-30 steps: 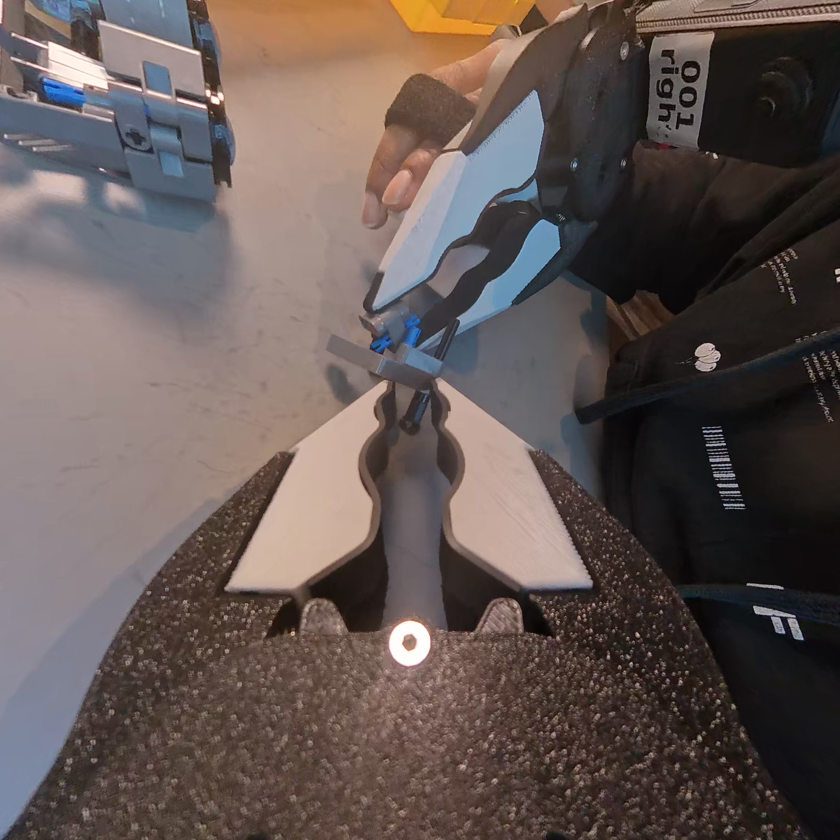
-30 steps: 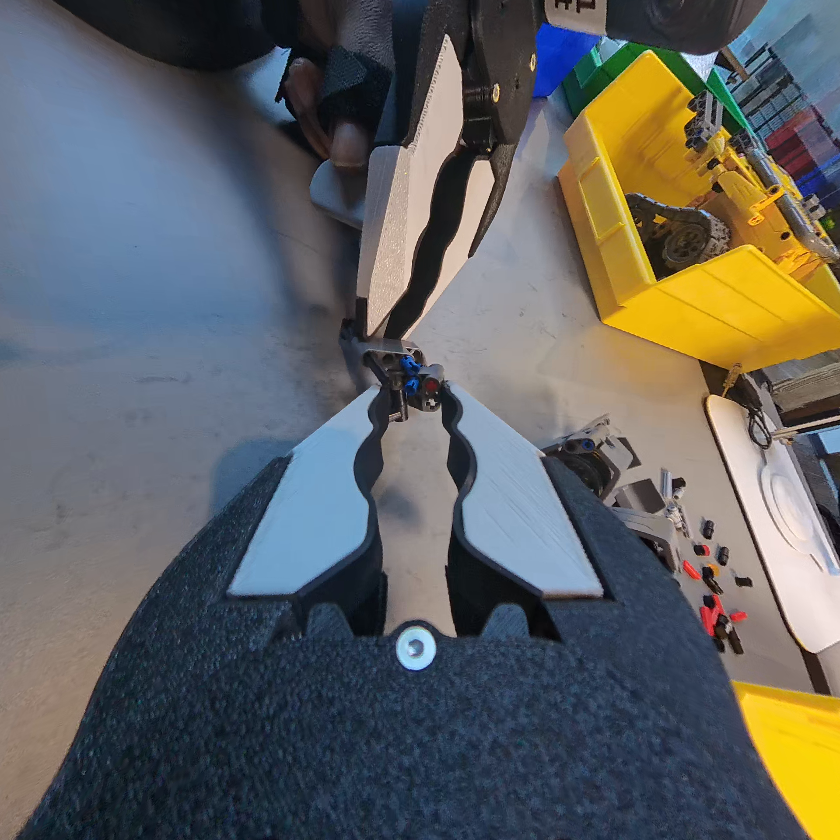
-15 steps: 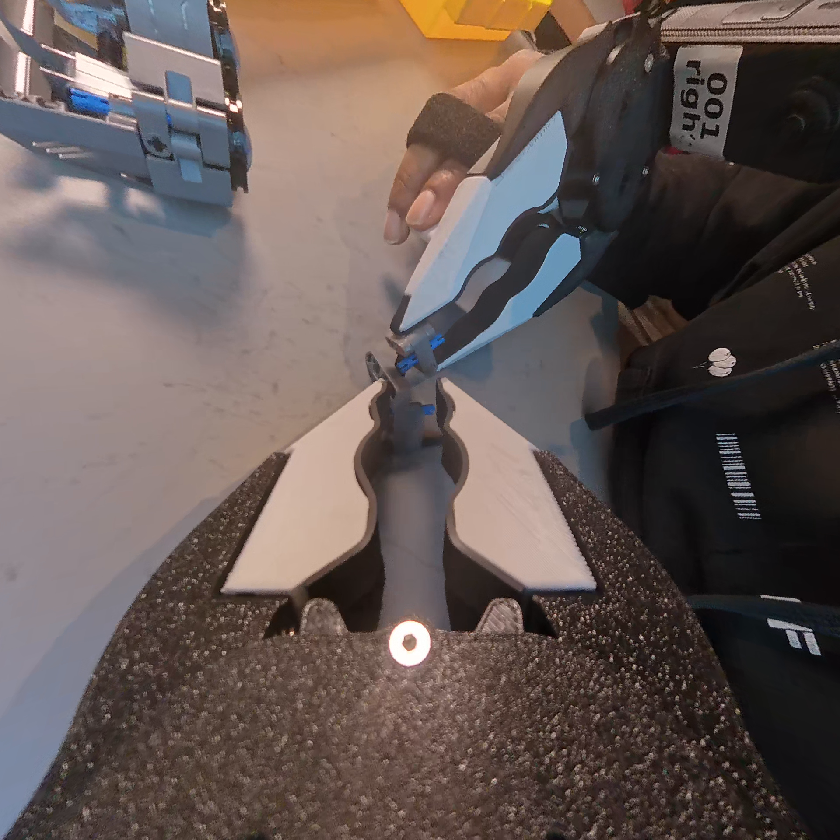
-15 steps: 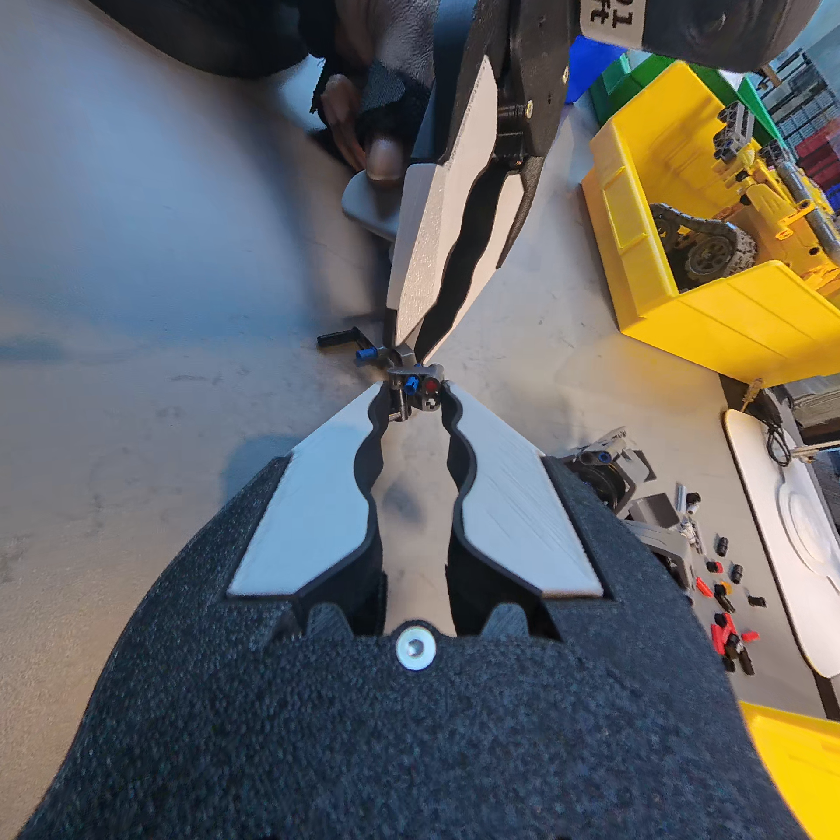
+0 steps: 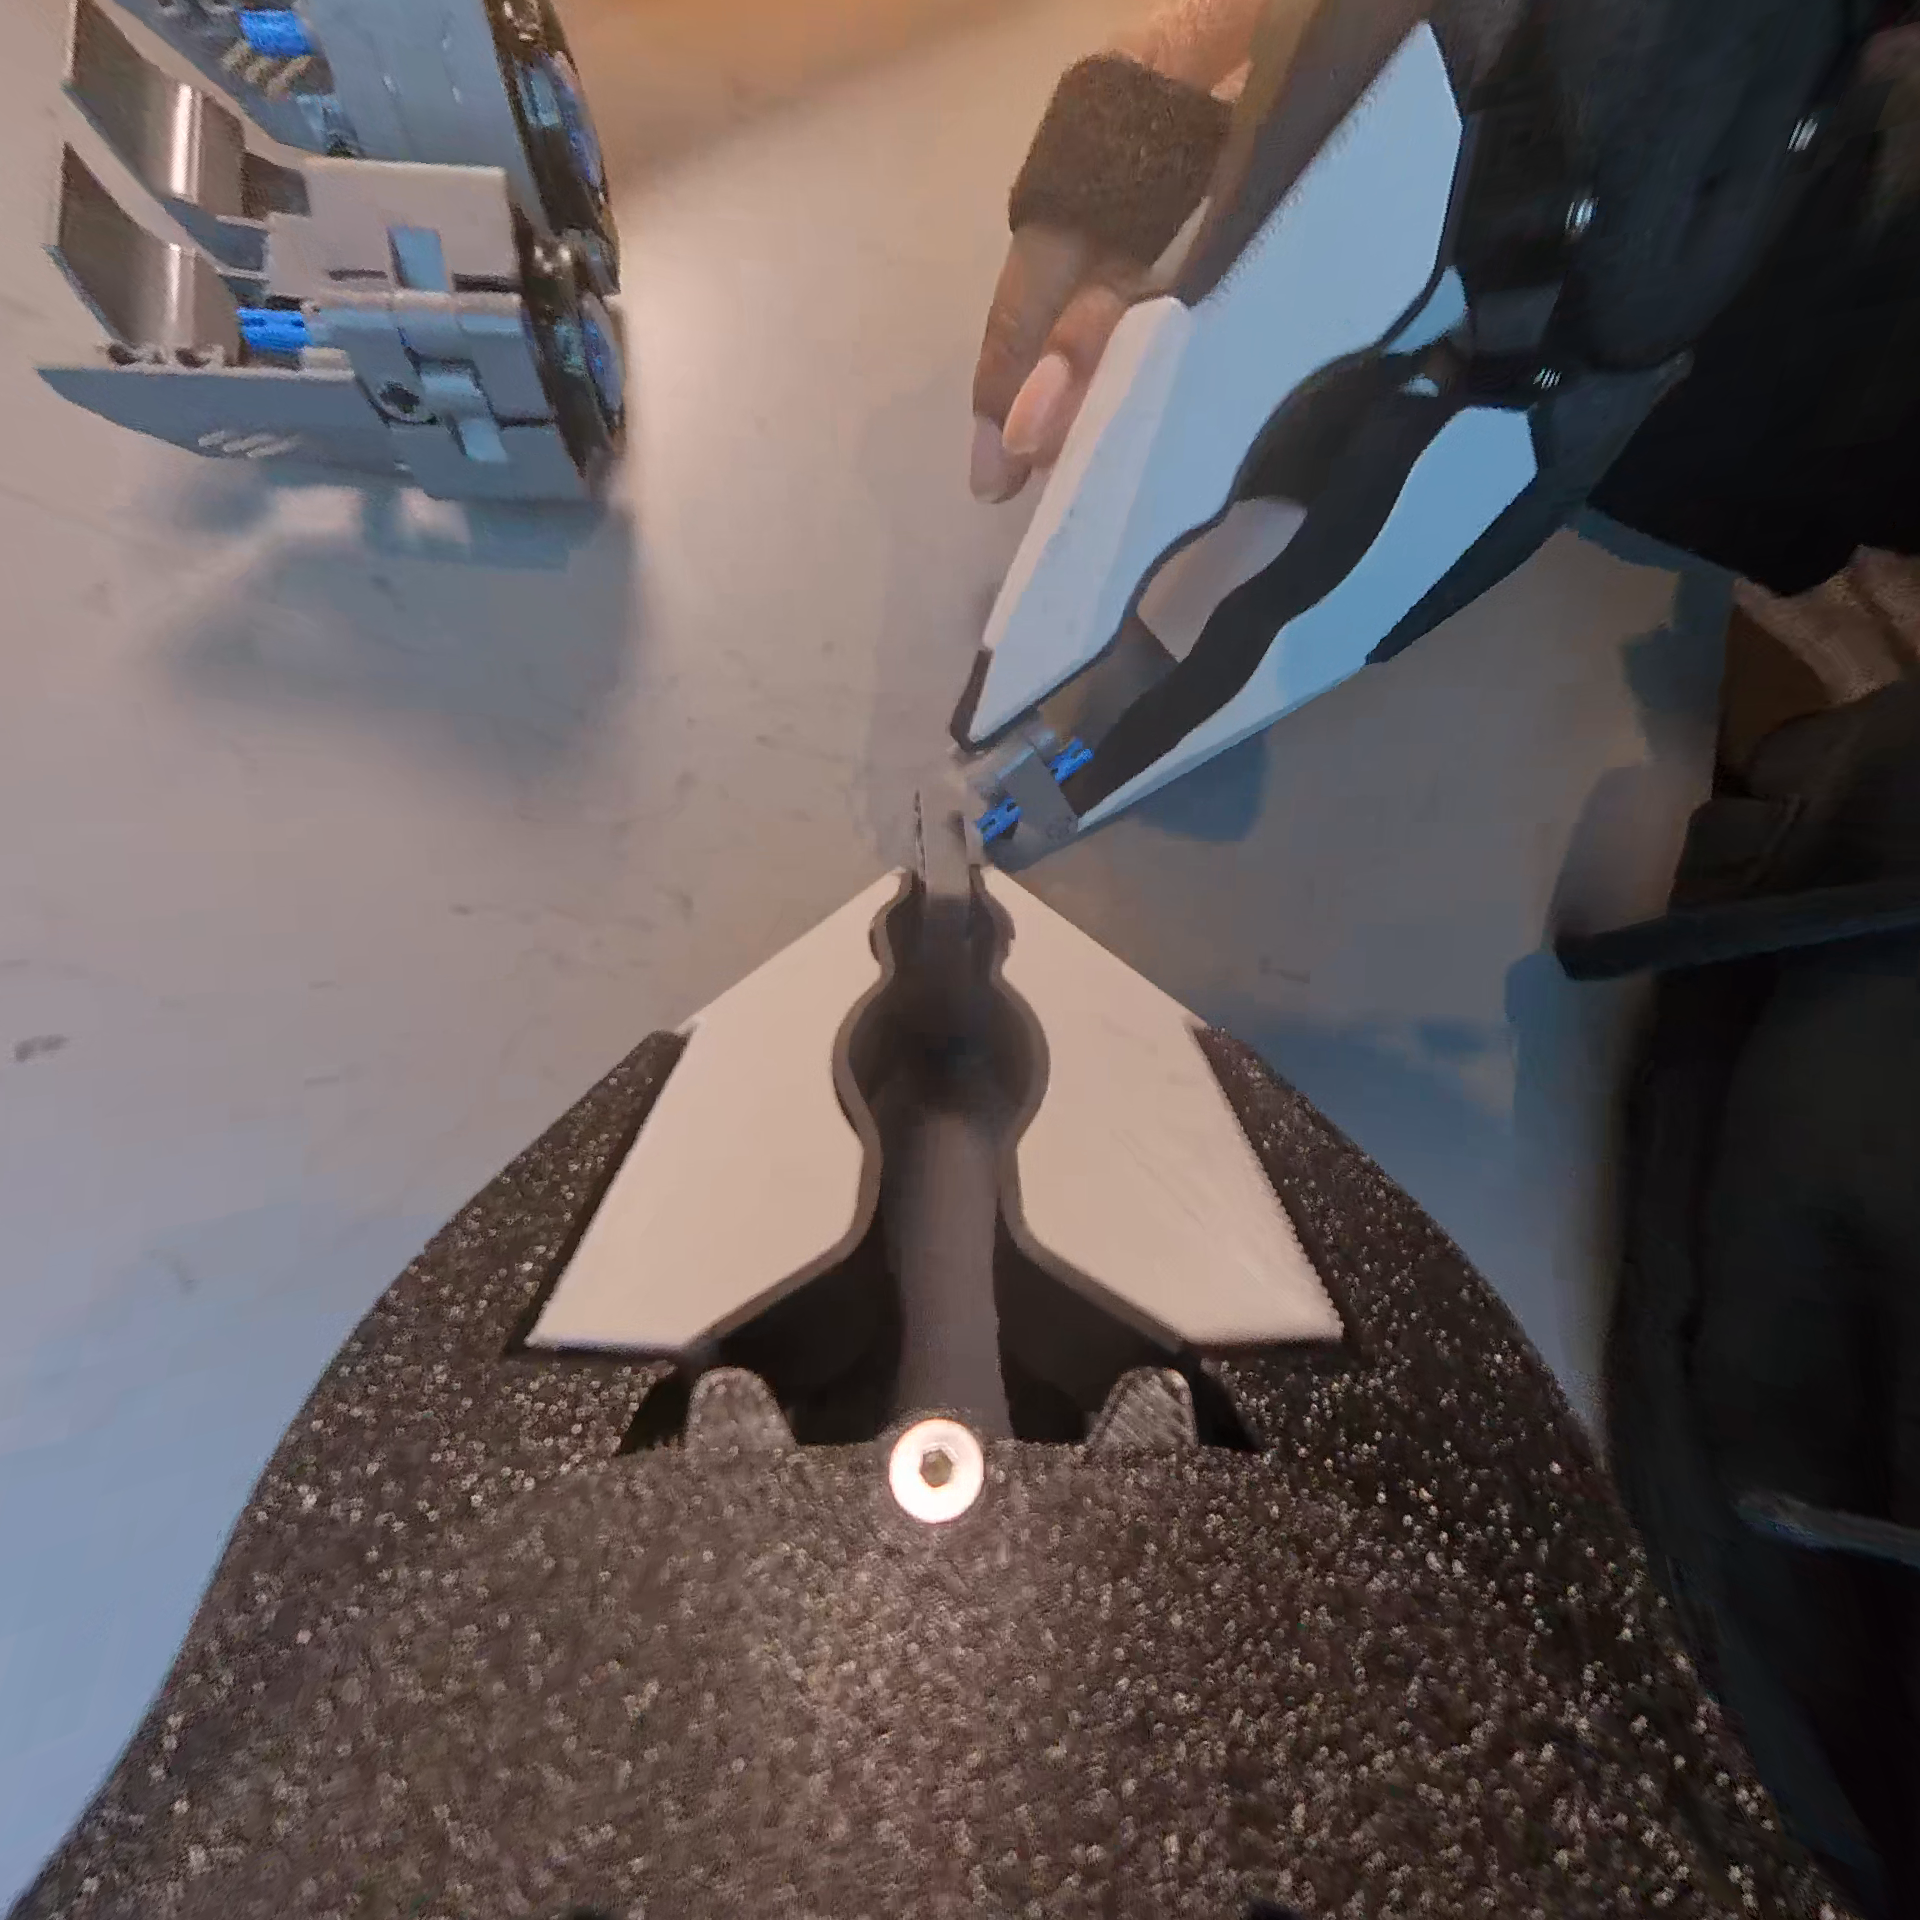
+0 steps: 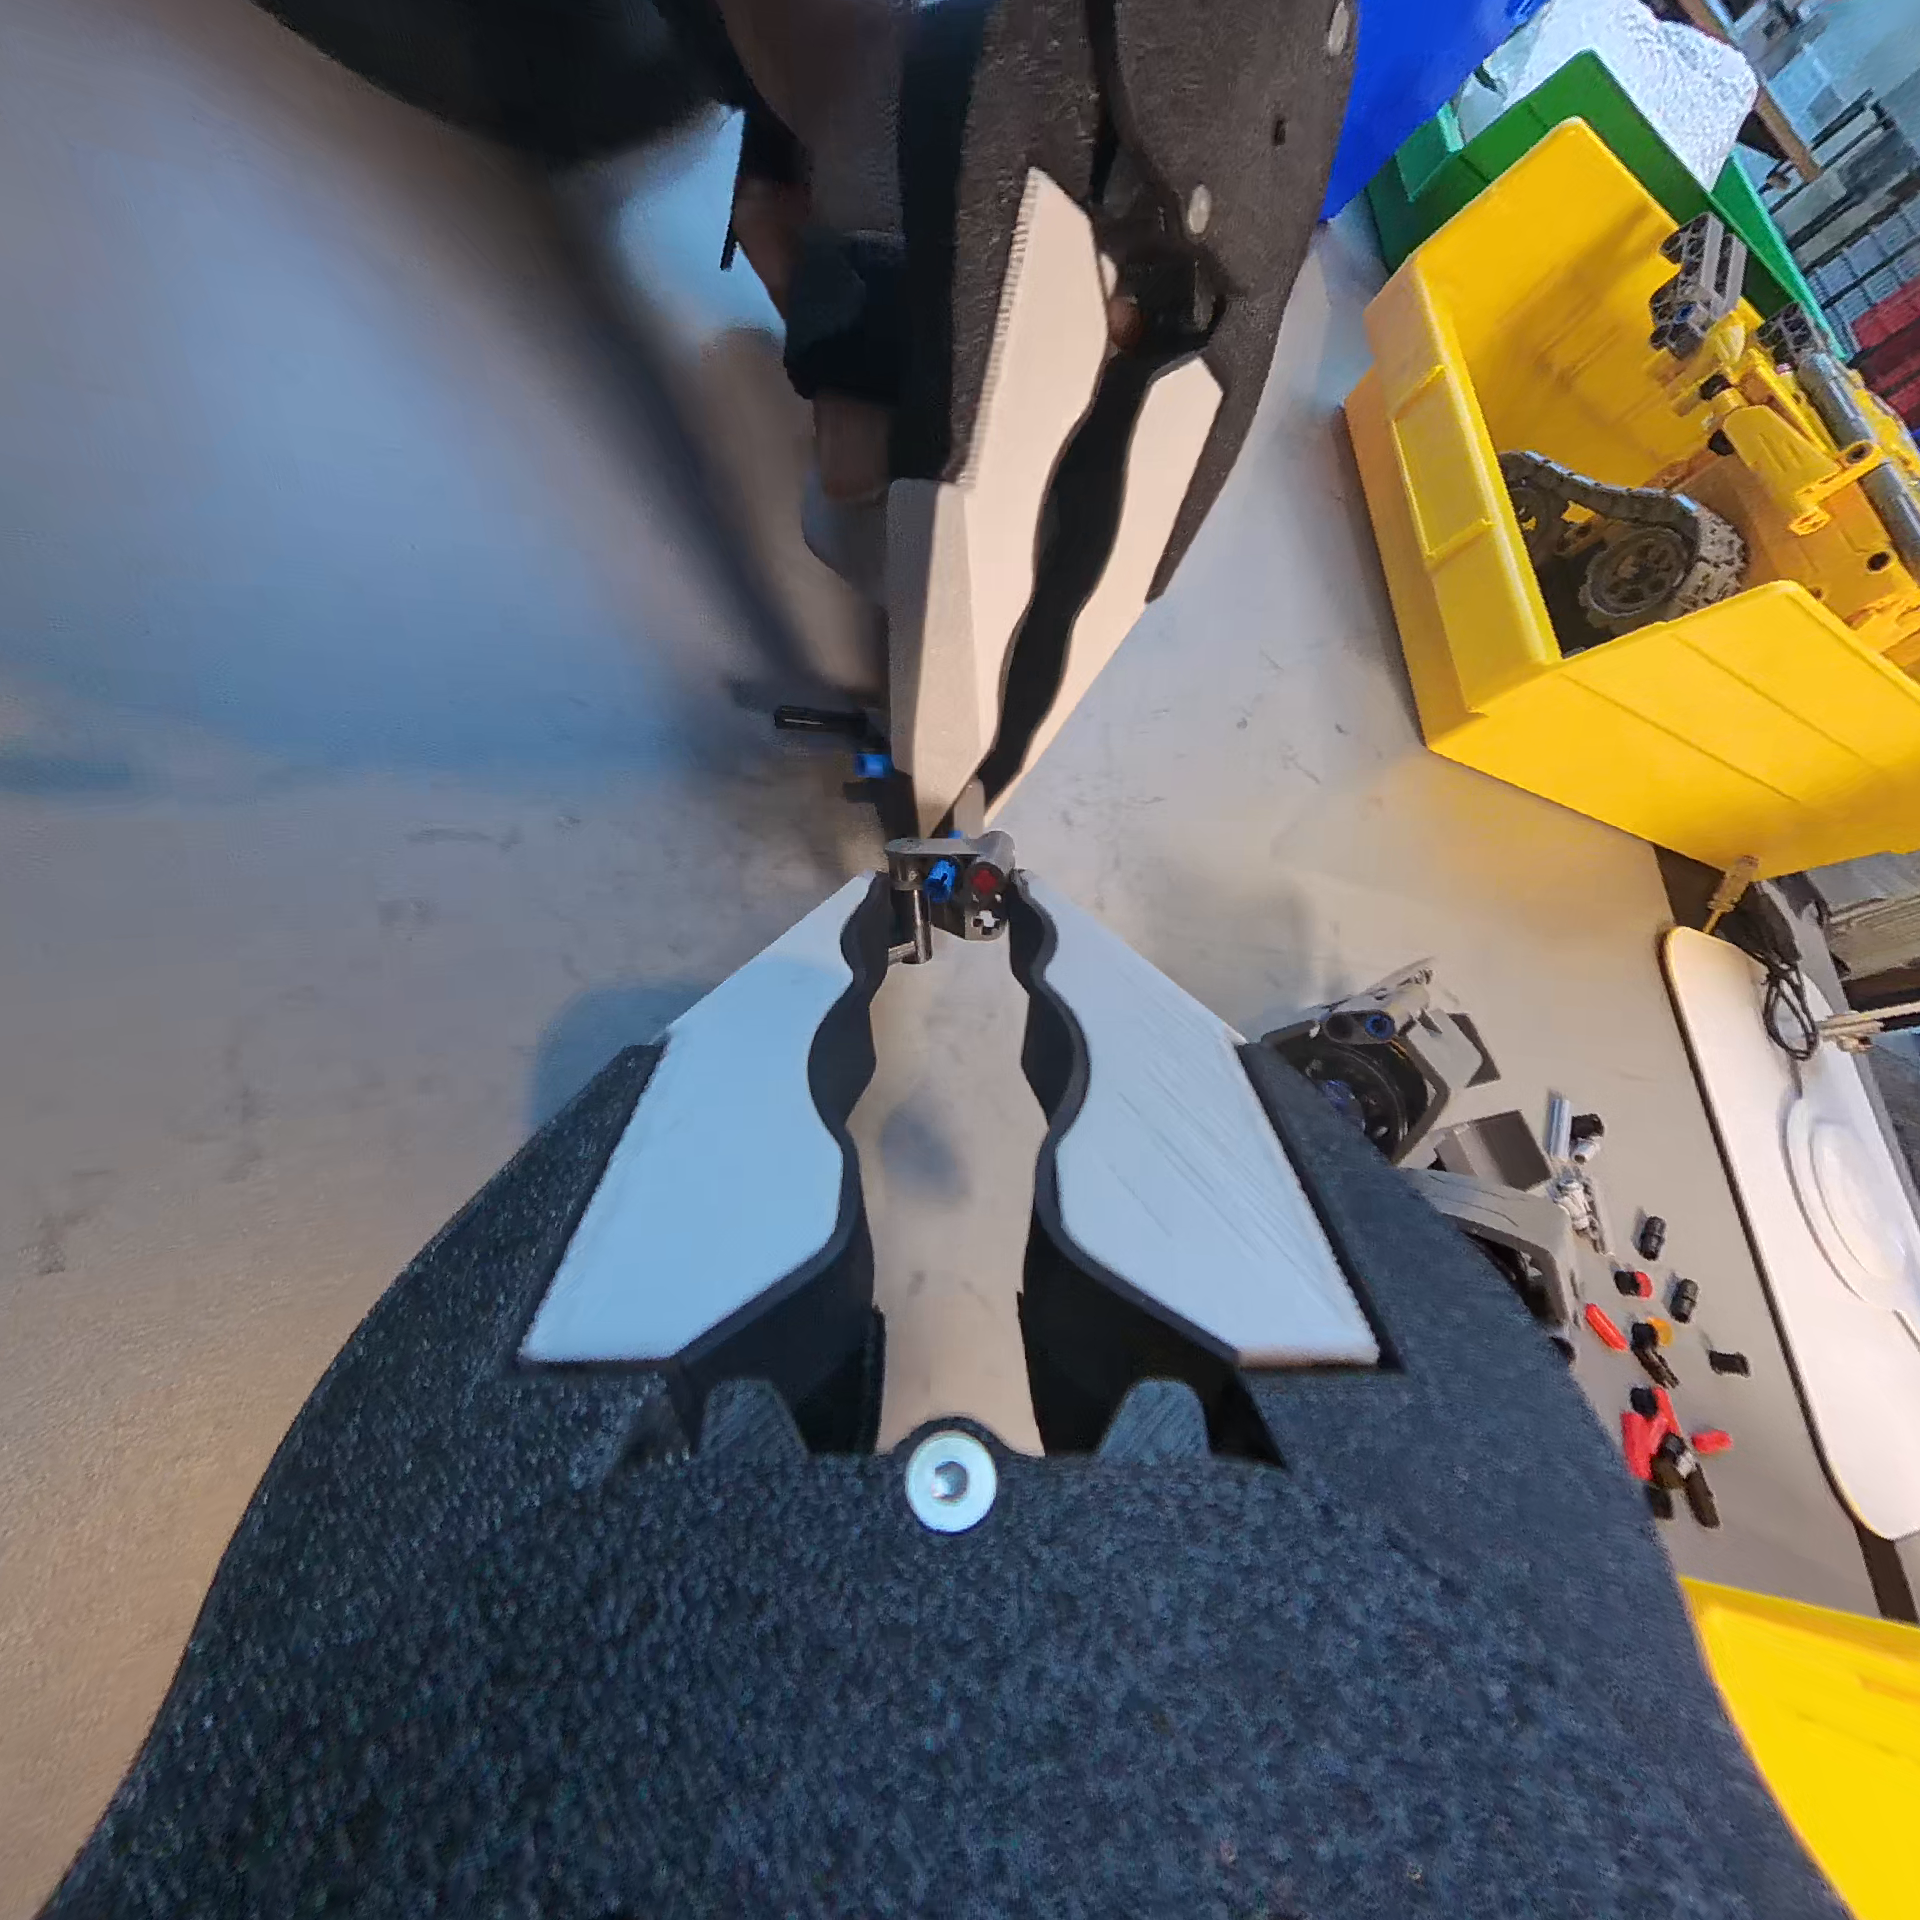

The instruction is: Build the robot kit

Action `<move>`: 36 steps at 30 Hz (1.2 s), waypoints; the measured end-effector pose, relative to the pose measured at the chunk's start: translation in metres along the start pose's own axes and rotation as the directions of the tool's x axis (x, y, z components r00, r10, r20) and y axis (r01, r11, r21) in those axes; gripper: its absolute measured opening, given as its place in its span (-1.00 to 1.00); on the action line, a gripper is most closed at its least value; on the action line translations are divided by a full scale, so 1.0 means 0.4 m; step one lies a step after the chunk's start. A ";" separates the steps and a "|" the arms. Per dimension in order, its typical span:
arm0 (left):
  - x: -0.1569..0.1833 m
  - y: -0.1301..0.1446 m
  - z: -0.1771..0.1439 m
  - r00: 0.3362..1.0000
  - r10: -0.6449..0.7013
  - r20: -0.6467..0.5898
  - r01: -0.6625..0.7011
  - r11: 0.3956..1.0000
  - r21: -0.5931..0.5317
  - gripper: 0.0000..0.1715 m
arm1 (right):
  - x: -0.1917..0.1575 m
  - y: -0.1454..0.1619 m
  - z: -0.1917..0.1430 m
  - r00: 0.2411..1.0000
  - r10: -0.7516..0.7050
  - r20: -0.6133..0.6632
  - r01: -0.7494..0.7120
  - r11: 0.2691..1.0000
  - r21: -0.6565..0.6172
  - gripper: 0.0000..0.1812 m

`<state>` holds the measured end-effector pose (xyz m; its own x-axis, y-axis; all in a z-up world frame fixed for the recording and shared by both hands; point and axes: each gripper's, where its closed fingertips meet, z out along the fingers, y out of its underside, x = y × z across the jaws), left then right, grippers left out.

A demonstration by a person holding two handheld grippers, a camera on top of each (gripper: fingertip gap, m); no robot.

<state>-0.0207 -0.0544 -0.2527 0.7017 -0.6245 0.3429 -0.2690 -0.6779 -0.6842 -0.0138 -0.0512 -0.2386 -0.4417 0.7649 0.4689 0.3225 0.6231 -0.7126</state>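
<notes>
Two yellow bins (image 6: 1662, 665) on grey tabletop (image 6: 312, 935).

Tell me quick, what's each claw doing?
Left gripper: closed on a grey piece.
Right gripper: closed on a small connector assembly.

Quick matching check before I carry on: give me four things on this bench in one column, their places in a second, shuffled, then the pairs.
Things
1. small grey part
2. tracked model
3. loose pins
4. grey assembly

Places
A. inside the yellow bin
B. scattered on the table, far right in the right wrist view
C. pinched between the tips of the right gripper, touching the left gripper
D. on the table, upper left in the left wrist view

Pairs: 1-C, 2-A, 3-B, 4-D
</notes>
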 end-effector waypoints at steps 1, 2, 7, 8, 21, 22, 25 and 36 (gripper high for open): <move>-0.001 -0.006 -0.004 0.998 -0.054 -0.037 0.055 0.998 0.026 -0.91 | 0.003 -0.003 -0.001 1.000 -0.007 -0.011 0.007 1.000 0.003 -0.77; -0.002 -0.012 -0.009 0.991 -0.107 -0.075 0.110 0.993 0.047 -0.91 | 0.007 -0.007 -0.002 1.000 -0.013 -0.025 0.013 1.000 0.007 -0.77; -0.009 -0.034 -0.021 0.938 -0.281 -0.203 0.307 0.945 0.111 -0.90 | 0.024 0.001 0.003 0.996 -0.037 -0.077 0.035 0.999 -0.033 -0.77; -0.008 -0.038 -0.023 0.929 -0.297 -0.223 0.328 0.937 0.120 -0.90 | 0.026 0.000 0.003 0.996 -0.040 -0.084 0.037 0.999 -0.034 -0.77; 0.010 -0.041 -0.029 0.903 -0.308 -0.299 0.354 0.928 0.113 -0.81 | 0.038 0.000 0.000 0.994 -0.012 -0.105 0.008 0.999 -0.033 -0.77; 0.010 -0.038 -0.029 0.907 -0.303 -0.294 0.346 0.932 0.109 -0.83 | 0.036 -0.001 0.001 0.995 -0.010 -0.101 0.007 0.999 -0.032 -0.77; 0.011 -0.035 -0.027 0.911 -0.293 -0.290 0.334 0.937 0.104 -0.85 | 0.033 -0.004 0.001 0.996 -0.005 -0.093 0.003 1.000 -0.022 -0.77; 0.024 -0.035 -0.034 0.876 -0.326 -0.357 0.377 0.922 0.084 -0.88 | 0.025 -0.013 0.000 0.996 -0.039 -0.086 0.038 0.999 -0.010 -0.77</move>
<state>-0.0191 -0.0563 -0.2311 0.4666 -0.4643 0.7528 0.0719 -0.8284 -0.5555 -0.0199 -0.0469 -0.2301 -0.3805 0.7512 0.5394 0.3137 0.6535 -0.6889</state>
